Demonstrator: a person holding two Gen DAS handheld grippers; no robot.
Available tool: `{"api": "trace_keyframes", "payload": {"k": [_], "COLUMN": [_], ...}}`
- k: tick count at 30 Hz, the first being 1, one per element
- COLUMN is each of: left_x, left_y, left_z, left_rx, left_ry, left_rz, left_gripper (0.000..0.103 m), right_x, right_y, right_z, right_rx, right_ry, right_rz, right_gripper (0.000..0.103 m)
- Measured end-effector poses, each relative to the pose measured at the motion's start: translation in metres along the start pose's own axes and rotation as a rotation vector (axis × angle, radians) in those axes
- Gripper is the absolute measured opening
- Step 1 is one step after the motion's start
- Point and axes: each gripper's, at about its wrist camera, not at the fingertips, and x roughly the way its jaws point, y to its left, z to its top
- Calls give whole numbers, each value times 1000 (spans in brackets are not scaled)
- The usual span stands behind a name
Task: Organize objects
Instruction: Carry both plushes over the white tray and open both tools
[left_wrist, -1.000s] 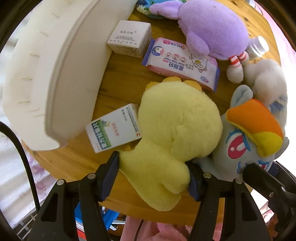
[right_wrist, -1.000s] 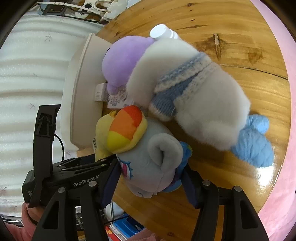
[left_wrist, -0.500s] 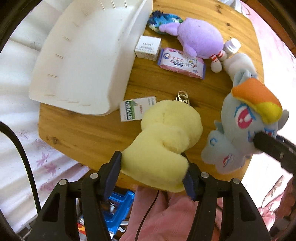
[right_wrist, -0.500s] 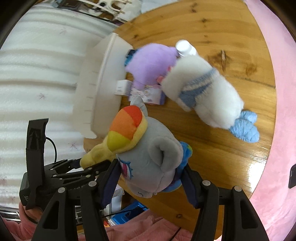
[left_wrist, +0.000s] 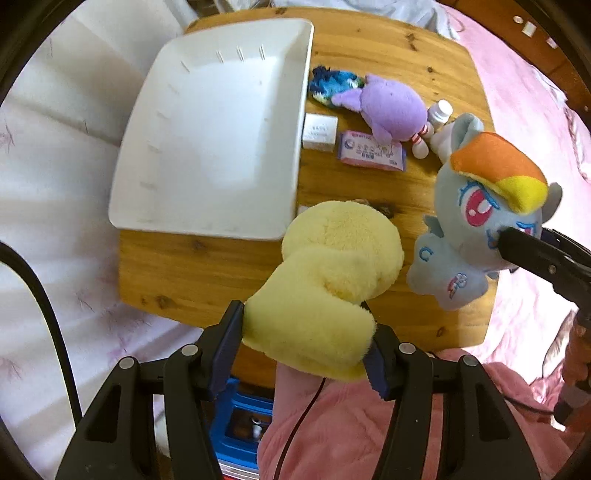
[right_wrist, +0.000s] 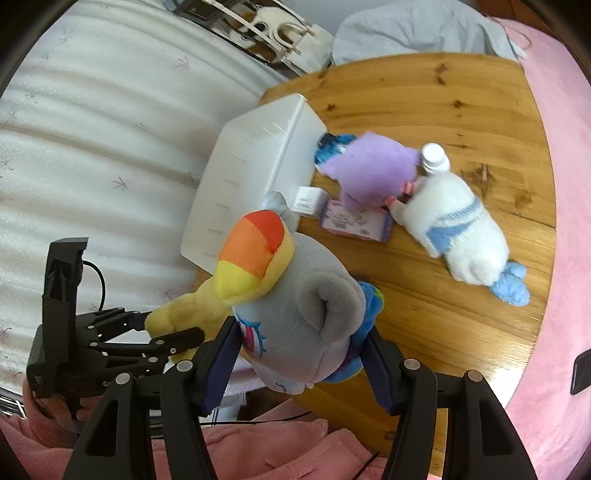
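— Gripping anything, those two claws?

— Both. The left gripper (left_wrist: 304, 343) is clamped on the yellow plush (left_wrist: 325, 280), its fingers (left_wrist: 227, 339) pressing into the soft lower end, and the toy hangs clear above the wooden table (left_wrist: 388, 66). Just to its right, the right gripper (right_wrist: 299, 360) is squeezed around the grey pony plush (right_wrist: 295, 314), the one with the orange and yellow mane, also held up off the wood.

— And beyond them?

— Ahead and left of the left claw sits the white bin (left_wrist: 218, 147), open side up. Just past the bin's right wall lie a small white box (left_wrist: 320, 132) and a pink tissue pack (left_wrist: 371, 151), with the purple plush (left_wrist: 393, 107) touching the pack. Further right, ahead of the right claw, a white plush (right_wrist: 458, 225) in a blue knit band lies beside a white bottle (right_wrist: 434, 157).
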Motion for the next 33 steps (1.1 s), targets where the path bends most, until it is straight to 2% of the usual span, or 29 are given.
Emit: {"api": "trace_keyframes", "payload": {"k": [10, 19, 25, 33], "left_x": [-26, -24, -10, 4], "left_y": [71, 132, 160, 180], "left_z": [34, 70, 89, 111], "left_rx": [69, 67, 31, -9], "left_ry": [-112, -204, -220, -245], "left_rz": [17, 18, -20, 1], "left_gripper": [62, 62, 62, 63], "right_x": [30, 71, 95, 125], "right_y": [65, 105, 112, 110], "right_z": [9, 29, 44, 59], "right_rx": [71, 137, 168, 223], "right_ry": [-145, -229, -238, -211], "right_rz": [0, 1, -16, -45], "right_gripper": [64, 64, 64, 65]}}
